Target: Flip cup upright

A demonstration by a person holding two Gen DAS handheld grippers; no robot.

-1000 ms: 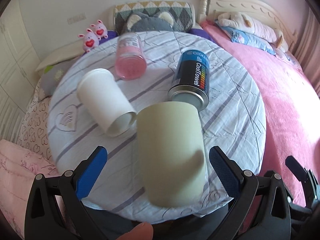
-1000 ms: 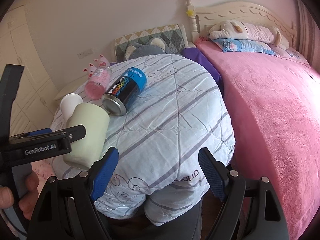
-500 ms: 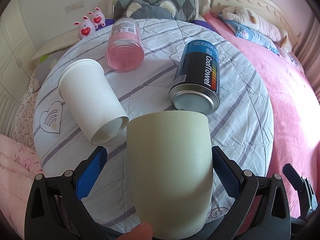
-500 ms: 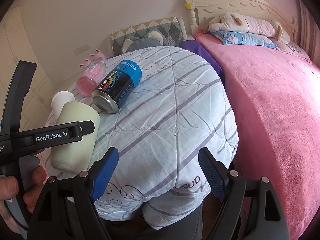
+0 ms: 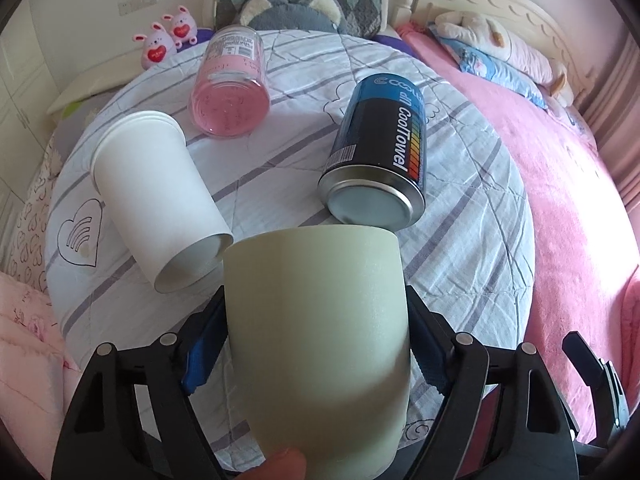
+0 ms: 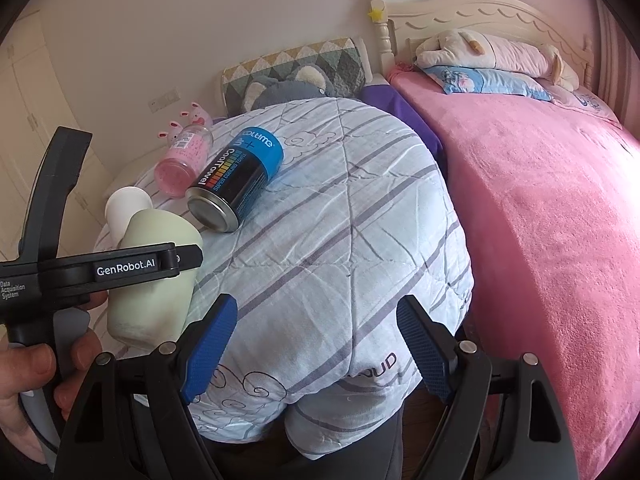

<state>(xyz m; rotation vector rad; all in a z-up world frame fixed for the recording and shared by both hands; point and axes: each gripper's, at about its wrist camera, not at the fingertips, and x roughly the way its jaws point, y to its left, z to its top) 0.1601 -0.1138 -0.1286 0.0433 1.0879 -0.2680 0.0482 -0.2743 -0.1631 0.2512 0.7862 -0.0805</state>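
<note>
Left wrist view: left gripper (image 5: 316, 340) jaws clamped on pale green matte cup (image 5: 320, 328), lying sideways, 6 o'clock; right gripper (image 6: 316, 354) jaws wide apart, holding nothing.

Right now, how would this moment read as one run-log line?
left tongs: shut on pale green cup | cup: lying on quilt, not upright | right tongs: open, empty | nearby: white paper cup, CoolTowel can

can (image 5: 378, 156): "CoolTowel", "COOLTIME", "SUPER COOLING TOWEL" | left gripper (image 6: 132, 268): "GenRobot.AI", "Data Acquisition System" | quilt (image 6: 384, 362): "OUD", partly cut off | pink jar label: unreadable lol
</note>
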